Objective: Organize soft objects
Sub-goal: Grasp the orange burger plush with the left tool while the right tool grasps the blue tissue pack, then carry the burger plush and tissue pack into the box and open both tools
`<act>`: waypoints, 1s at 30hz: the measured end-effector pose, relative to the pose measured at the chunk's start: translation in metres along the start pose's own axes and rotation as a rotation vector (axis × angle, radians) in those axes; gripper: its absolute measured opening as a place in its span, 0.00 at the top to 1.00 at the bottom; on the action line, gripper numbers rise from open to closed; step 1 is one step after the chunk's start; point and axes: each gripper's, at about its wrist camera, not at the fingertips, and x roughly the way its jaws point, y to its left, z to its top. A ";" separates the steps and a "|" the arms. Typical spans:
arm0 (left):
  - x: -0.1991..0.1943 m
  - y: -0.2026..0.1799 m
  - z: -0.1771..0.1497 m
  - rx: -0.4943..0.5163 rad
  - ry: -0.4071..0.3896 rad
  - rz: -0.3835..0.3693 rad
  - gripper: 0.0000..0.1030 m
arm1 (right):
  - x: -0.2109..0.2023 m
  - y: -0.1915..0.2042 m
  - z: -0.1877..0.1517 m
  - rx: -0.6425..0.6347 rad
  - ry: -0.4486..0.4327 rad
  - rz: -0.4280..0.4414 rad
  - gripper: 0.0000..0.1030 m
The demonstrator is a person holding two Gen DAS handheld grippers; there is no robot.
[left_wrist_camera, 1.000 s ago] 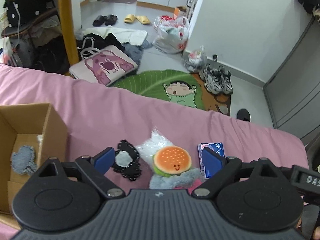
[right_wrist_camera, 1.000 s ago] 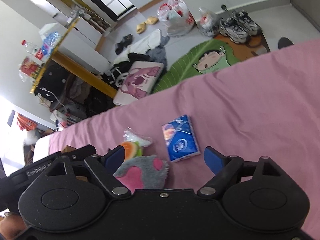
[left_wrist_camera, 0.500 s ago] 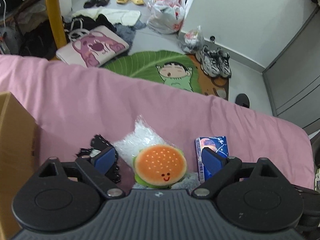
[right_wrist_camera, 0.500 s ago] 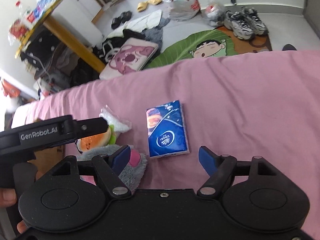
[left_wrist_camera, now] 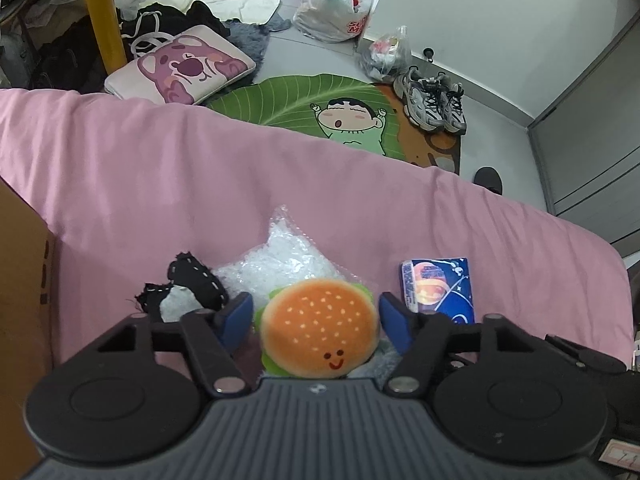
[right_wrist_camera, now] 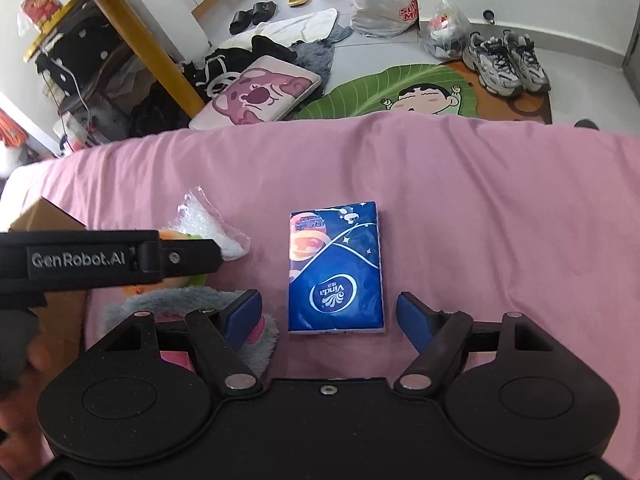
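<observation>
Your left gripper (left_wrist_camera: 316,316) stands wide around the burger plush (left_wrist_camera: 319,330), a blue pad on either side of it with a sliver of gap each way, so nothing is clamped yet. Your right gripper (right_wrist_camera: 329,314) is also wide, straddling the near end of the blue tissue pack (right_wrist_camera: 335,268) without touching it.

Just beyond the left gripper, the burger sits on top of a grey fluffy item with pink patches (right_wrist_camera: 192,300). Behind it lies a clear bag of white filling (left_wrist_camera: 280,260), and just to its left a black-and-white stitched piece (left_wrist_camera: 188,284). The tissue pack lies flat on the pink bedsheet (left_wrist_camera: 140,184), a little apart from that cluster on its right. The cardboard box (left_wrist_camera: 20,280) stands at the far left edge of the bed; its inside is out of sight in both views.

By my reading, the sorting is at an early or middle stage: five soft things lie loose on the bed, and each would need its own lift.

The burger is round and plump, orange bun with pale seed dots, a green felt frill and a small red smile. It should squash readily under the pads. The tissue pack is a slim, glossy rectangle with a Vinda logo.
</observation>
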 end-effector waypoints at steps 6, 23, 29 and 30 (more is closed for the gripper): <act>-0.007 0.002 0.000 -0.007 -0.025 -0.007 0.48 | 0.003 0.008 -0.004 -0.077 0.004 -0.079 0.51; -0.063 0.018 -0.007 -0.040 -0.145 -0.028 0.48 | -0.043 0.015 -0.004 -0.057 -0.101 -0.052 0.52; -0.086 0.025 -0.013 -0.040 -0.174 -0.028 0.48 | -0.059 0.026 -0.006 -0.058 -0.139 -0.035 0.52; -0.090 0.026 -0.013 -0.039 -0.178 -0.026 0.48 | -0.062 0.028 -0.006 -0.053 -0.146 -0.023 0.52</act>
